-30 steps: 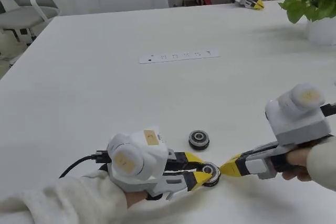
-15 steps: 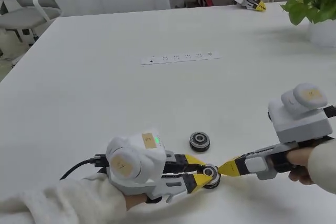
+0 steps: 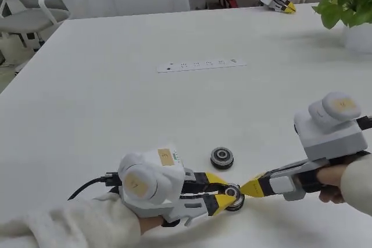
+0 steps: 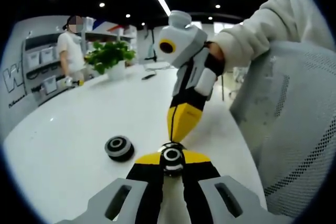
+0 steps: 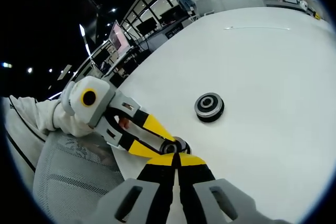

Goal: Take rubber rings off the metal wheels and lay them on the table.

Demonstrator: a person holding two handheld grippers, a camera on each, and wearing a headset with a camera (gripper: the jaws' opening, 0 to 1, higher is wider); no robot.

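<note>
While a metal wheel [image 3: 234, 191] is clamped in the left gripper [image 3: 224, 191], right gripper [image 3: 249, 187] pinched closed against it, second wheel [image 3: 221, 156] lying near both tips.

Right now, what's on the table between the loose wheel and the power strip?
Nothing. In the head view, the stretch from the loose wheel to the power strip is bare white table.

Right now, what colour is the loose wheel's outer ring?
Black; the loose wheel is silvery metal inside it. Best in the right gripper view.
</note>
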